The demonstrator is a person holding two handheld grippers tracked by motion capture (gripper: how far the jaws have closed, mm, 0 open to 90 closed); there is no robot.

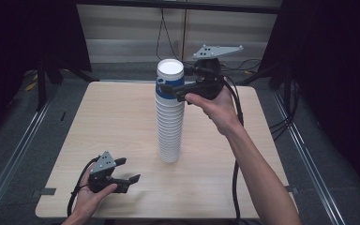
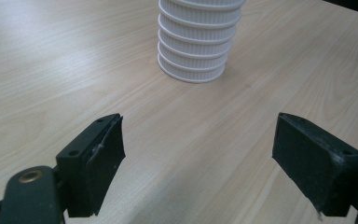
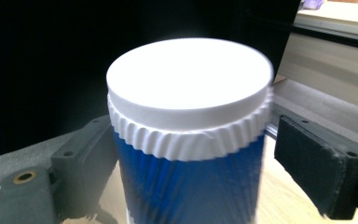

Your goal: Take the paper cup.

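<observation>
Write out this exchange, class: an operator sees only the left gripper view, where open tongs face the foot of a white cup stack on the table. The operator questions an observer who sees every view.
Operator: What tops the stack?
Observer: A blue cup, upside down, with its white base facing up.
Operator: Where are the right tongs?
Observer: Up at that blue cup, one jaw on each side of it. They are open, and a gap shows at one jaw.
Operator: And how tall is the stack?
Observer: Tall. Its top stands well above the left tongs, which are held low near the table's front edge.
</observation>
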